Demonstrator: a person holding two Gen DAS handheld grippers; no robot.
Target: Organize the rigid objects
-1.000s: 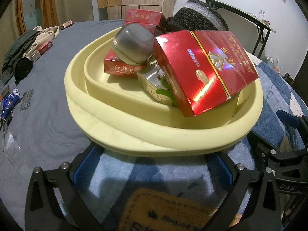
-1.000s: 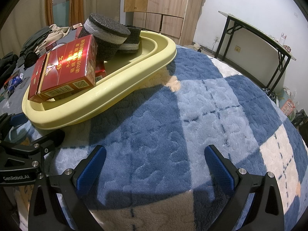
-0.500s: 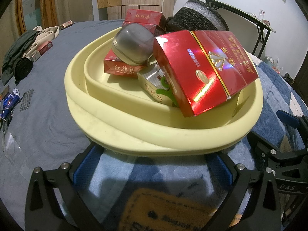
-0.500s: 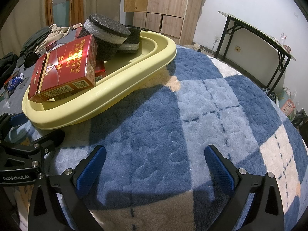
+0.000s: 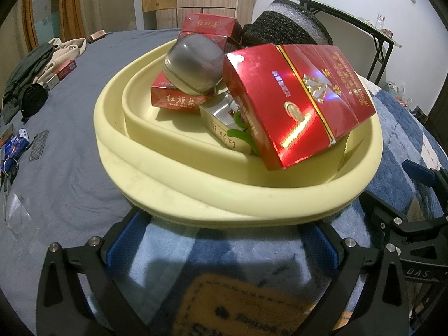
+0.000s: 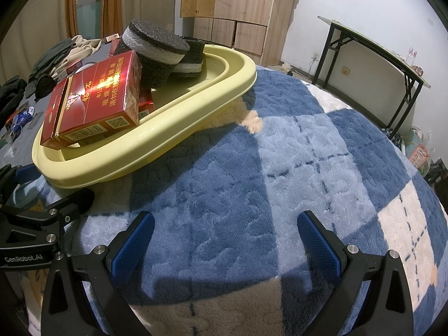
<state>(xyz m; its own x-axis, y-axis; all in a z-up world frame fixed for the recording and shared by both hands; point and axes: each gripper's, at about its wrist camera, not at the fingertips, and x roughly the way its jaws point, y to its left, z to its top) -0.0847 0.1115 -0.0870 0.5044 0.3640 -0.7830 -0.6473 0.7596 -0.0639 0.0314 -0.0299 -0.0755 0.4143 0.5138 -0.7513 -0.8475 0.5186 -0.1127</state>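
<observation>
left gripper (image 5: pixel 221 245) spread wide, empty, right at the yellow basin (image 5: pixel 196 196) on the blue blanket (image 6: pixel 280 168). inside: big red carton (image 5: pixel 296 103) tilted, silver pack (image 5: pixel 221 123), grey case (image 5: pixel 193 61), foam discs (image 6: pixel 156 47) farthest. right gripper (image 6: pixel 224 240) spread too, empty.

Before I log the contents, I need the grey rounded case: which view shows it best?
The left wrist view: the grey rounded case sits unobstructed on a red box in the yellow basin. In the right wrist view, the large red carton hides it.
</observation>
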